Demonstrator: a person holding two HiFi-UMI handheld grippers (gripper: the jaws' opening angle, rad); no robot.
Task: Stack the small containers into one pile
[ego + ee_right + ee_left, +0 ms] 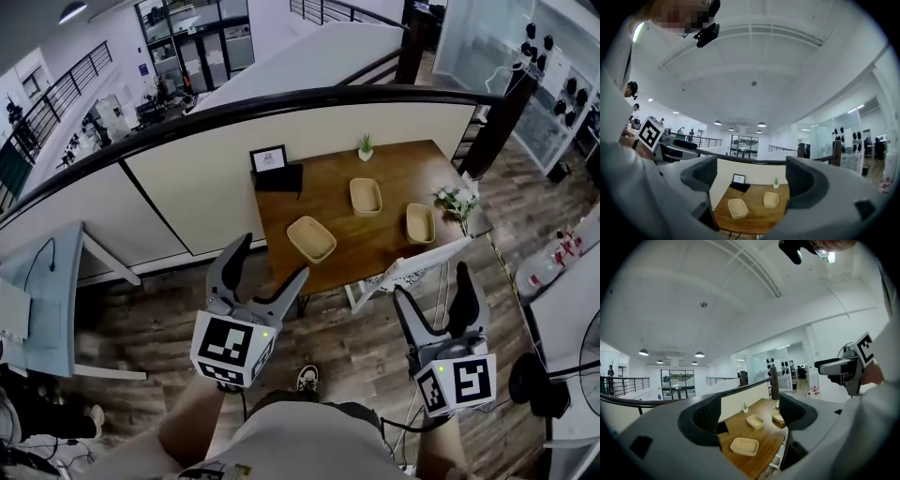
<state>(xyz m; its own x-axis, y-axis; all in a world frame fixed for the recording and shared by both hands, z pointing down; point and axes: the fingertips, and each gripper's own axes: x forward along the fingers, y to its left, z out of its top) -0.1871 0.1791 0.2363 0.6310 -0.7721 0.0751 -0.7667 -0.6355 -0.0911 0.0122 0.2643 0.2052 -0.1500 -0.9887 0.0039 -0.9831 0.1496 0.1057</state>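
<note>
Left gripper (272, 255) and right gripper (431, 279) hang open-jawed; head view shows three containers (311, 238) (366, 196) (420, 223), right gripper view two.

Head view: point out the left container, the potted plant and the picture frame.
left container (311, 238), head view, its inside floor.
potted plant (366, 144), head view, its leaves.
picture frame (269, 158), head view, middle of its face.

Bright, even indoor light comes from round white ceiling lamps (761, 124) and bright tall glass doors (194, 42) at the head view's top. Pale tan shallow containers (311, 238) cast faint, soft shadows on the brown wooden table (337, 211). Heavy fisheye bending curves every edge. Both gripper views have black corners.
</note>
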